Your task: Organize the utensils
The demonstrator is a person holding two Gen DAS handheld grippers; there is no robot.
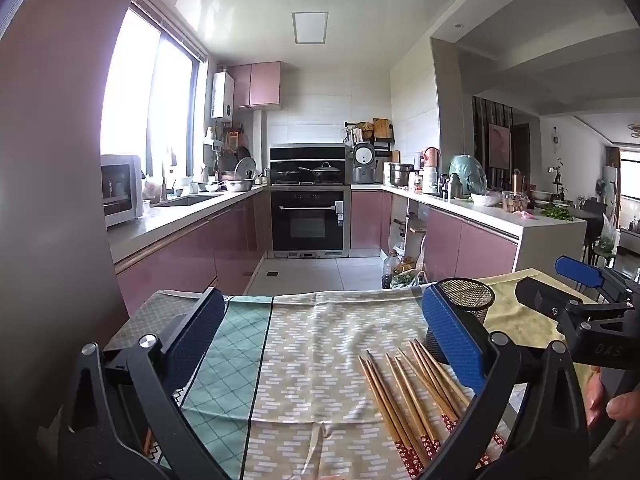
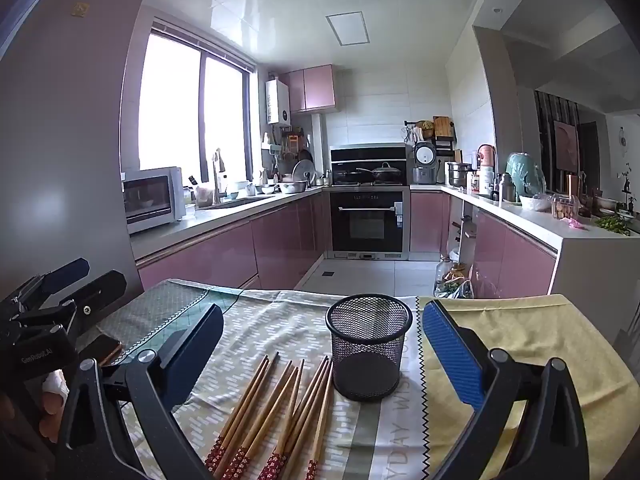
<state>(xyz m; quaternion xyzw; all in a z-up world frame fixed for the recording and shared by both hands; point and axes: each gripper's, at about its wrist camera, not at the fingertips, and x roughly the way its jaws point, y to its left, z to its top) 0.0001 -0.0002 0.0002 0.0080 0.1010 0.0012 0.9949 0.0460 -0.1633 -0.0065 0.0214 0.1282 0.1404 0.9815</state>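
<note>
Room: a kitchen with pink cabinets (image 2: 280, 240), a black oven (image 2: 367, 222) at 12 o'clock on the far wall, a bright window (image 2: 192, 112) at 10 o'clock and a microwave (image 2: 154, 198) on the counter below it.
Surface: a table under a patterned cloth (image 2: 256, 332), with a yellow cloth (image 2: 532, 336) over its 3 o'clock side.
Right claw (image 2: 320, 354): jaws spread wide, gripping nothing; the blue pads (image 2: 452, 352) stand either side of the cup and the chopstick tips.
Cup: a black mesh cup (image 2: 368, 346) stands upright and empty at 12 o'clock from the right claw, between its jaws.
Chopsticks: a loose bunch of wooden chopsticks (image 2: 280, 408) lies flat on the cloth just at 9 o'clock of the cup, tips toward the oven, red patterned ends toward the camera.
Left claw (image 1: 320, 344): jaws spread wide, gripping nothing; bare cloth between them.
From the left claw: chopsticks (image 1: 408, 392) at 4 o'clock beside its right jaw, which partly hides the cup (image 1: 468, 296) at 2 o'clock.
Neighbours: each claw shows at the edge of the other's view, the right (image 1: 576, 292) at 3 o'clock, the left (image 2: 60, 292) at 9 o'clock.
</note>
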